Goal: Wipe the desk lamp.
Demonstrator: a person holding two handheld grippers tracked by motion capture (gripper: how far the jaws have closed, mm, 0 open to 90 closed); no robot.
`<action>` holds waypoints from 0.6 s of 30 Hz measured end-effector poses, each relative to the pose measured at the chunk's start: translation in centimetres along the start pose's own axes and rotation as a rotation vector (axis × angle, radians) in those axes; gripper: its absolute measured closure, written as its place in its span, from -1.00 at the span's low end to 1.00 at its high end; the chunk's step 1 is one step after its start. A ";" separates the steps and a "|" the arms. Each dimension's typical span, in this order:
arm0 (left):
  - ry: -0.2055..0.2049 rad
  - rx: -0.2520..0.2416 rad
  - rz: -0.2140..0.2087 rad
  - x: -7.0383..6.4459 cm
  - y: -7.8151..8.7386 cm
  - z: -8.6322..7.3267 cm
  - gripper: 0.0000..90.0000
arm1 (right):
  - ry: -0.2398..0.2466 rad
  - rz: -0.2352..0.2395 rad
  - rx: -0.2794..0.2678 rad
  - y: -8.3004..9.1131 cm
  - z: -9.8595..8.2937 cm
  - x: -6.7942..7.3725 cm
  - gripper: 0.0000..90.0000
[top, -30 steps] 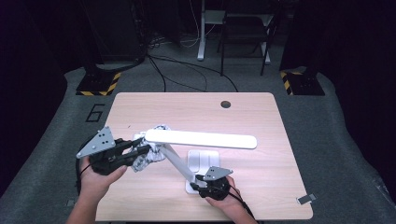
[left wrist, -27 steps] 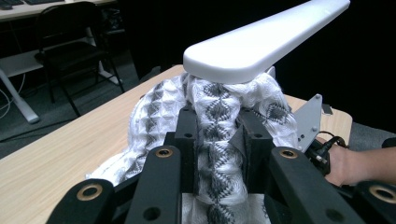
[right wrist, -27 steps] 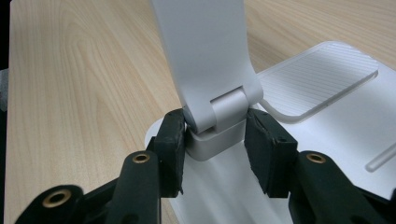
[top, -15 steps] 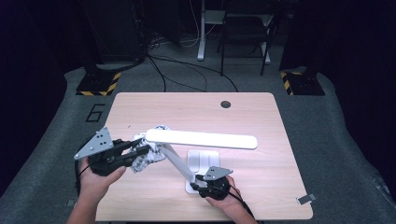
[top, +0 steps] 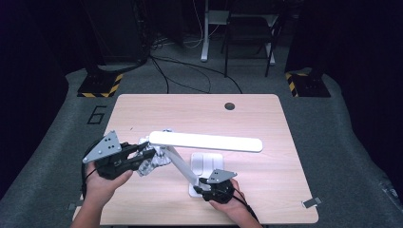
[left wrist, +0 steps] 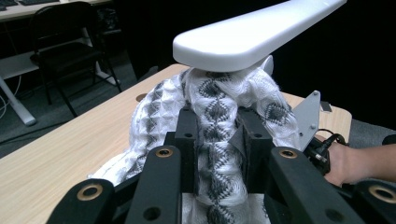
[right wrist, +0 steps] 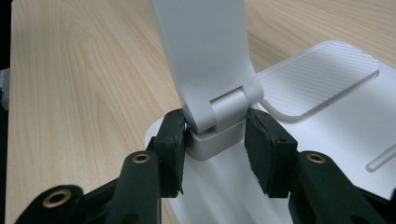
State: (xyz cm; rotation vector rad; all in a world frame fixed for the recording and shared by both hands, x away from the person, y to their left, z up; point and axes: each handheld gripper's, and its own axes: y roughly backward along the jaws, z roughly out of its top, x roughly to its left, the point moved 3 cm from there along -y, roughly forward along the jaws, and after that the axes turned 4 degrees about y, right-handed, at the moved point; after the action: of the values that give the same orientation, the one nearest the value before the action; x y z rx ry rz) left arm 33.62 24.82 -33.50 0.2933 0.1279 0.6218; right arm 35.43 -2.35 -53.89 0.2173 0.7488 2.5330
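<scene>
Knitted cloth (left wrist: 219, 140), white with a grey diamond pattern, is bunched between the jaws of the left gripper (top: 142, 156), which are clenched on a fold of it near the left edge of the wooden table (top: 266, 128). In the left gripper view the cloth rises from the jaws and presses against the underside of the near end of the lamp head (left wrist: 252, 37), with the rest of the fabric spilling down onto the tabletop on either side. From the high view the cloth sits just under the left end of the long white lamp head (top: 205, 141), which lies level above the middle of the table. A slanted white arm (top: 183, 167) runs down from there to the flat lamp base (top: 207, 164). At the foot of that arm the right gripper (right wrist: 214, 140) has its jaws around the hinge block (right wrist: 224, 116), the pads touching it on both sides, grasping the lamp where the arm meets the base (right wrist: 327, 93)
</scene>
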 end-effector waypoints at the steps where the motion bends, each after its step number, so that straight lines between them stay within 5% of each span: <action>1: 0.003 0.000 -0.003 0.0 -0.1 -0.2 0.63 | 0.001 0.000 0.000 0.0 0.0 0.0 0.30; 18: 0.064 0.015 -0.041 -0.3 -2.5 -3.9 0.63 | 0.010 0.003 -0.001 0.0 0.0 0.0 0.29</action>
State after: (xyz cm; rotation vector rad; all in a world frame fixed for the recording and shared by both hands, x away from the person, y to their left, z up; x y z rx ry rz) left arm 33.94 23.58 -37.94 0.2846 0.2002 0.5897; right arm 35.48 -2.35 -53.90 0.2061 0.7509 2.5392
